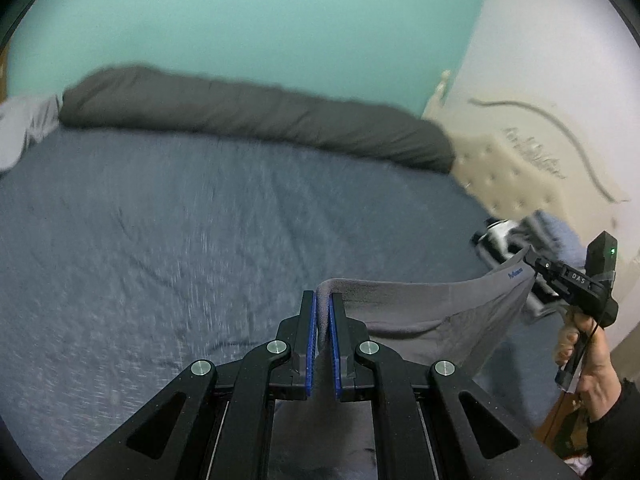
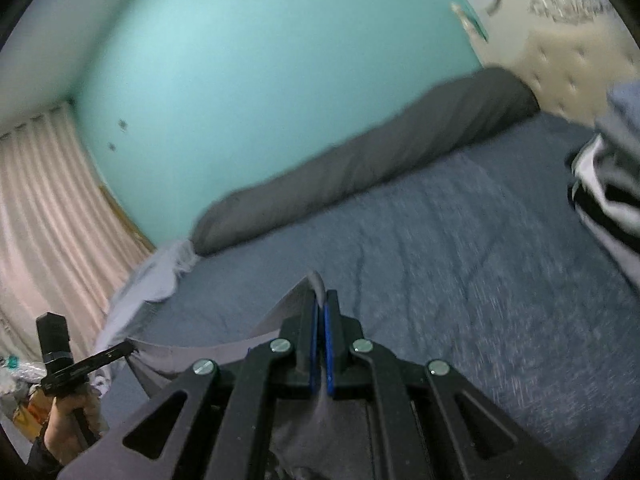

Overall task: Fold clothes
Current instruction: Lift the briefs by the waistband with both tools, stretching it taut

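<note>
Basically one grey stretchy knit garment with a waistband hangs in the air between the two grippers, above the blue-grey bed sheet, not lying on it. Left gripper has its jaws clamped on one end of the band; right gripper has its jaws clamped on the other end. The garment's long axis runs straight from one gripper to the other, roughly level, with the slack body sagging below the band. Neither hand is nearer, each holds its own corner. My guess is the next move is lowering it onto the open sheet ahead to lay it flat.

Counts: two grippers, one held garment, one long dark grey bolster pillow along the teal wall, one pile of other clothes at the bed's right side, item count unclear.
</note>
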The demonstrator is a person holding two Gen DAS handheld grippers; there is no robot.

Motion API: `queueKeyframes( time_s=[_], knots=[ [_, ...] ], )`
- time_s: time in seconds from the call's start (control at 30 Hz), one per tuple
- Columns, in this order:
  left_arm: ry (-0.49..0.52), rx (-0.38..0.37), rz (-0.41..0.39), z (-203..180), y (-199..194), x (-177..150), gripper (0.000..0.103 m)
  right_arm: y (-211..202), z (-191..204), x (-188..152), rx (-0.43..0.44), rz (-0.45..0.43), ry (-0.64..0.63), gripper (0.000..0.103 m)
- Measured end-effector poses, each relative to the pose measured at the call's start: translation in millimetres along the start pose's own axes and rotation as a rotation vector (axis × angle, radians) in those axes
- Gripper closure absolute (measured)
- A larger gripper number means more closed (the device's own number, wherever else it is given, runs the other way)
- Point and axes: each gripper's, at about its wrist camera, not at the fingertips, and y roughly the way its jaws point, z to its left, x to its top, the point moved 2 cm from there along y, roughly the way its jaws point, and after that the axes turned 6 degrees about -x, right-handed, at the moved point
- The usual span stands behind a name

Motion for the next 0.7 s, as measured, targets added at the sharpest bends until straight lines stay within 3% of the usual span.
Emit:
queueKeyframes(
  time_s=[0.27, 0.53, 0.7],
  knots=[
    [-0.067, 0.018, 0.104, 52, 111, 2, 0.097, 134, -47, -25, -0.110, 0.151, 0.003, 0.100],
    [-0.104, 0.037, 0.162, 89, 170, 8, 0.097, 203, -70, -18, -0.143, 0.195, 0.025, 0.100],
    [-0.118, 0.048, 0.201, 104, 197, 5, 0.097, 237, -80, -23, -0.196, 0.268, 0.023, 0.100]
  ],
)
